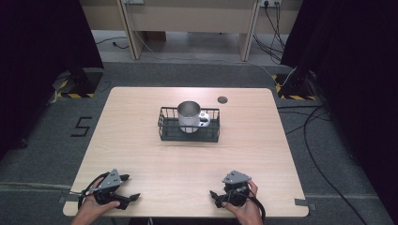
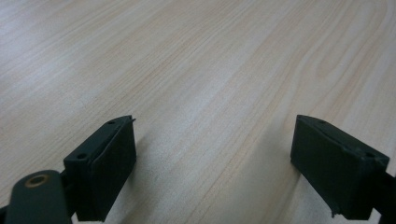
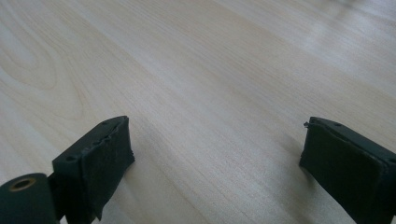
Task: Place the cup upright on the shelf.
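Light wood-grain table (image 1: pixel 141 154) stood on grey carpet, w/ dark curtains at left and right and pale furniture at the far wall. Left gripper (image 1: pixel 130 187) lay at the near-left edge, held by the person's left hand (image 1: pixel 91 206), jaws spread wide w/ bare tabletop between them, as seen in the left gripper view (image 2: pixel 212 158). Right gripper (image 1: pixel 215 196) lay at the near-right edge under the right hand (image 1: pixel 246 208), jaws likewise spread apart, nothing between them in the right gripper view (image 3: pixel 215 163). Both grippers were well apart from each other. Farther out, approx. table centre, sat a black wire basket (image 1: pixel 169 129). A metal mug (image 1: pixel 189 116) stood upright inside it, handle (image 1: pixel 204 118) pointing right. A small dark round grommet (image 1: pixel 222 99) was set in the tabletop, far side, right of the basket. Cables (image 1: pixel 319 140) ran across the floor at right.
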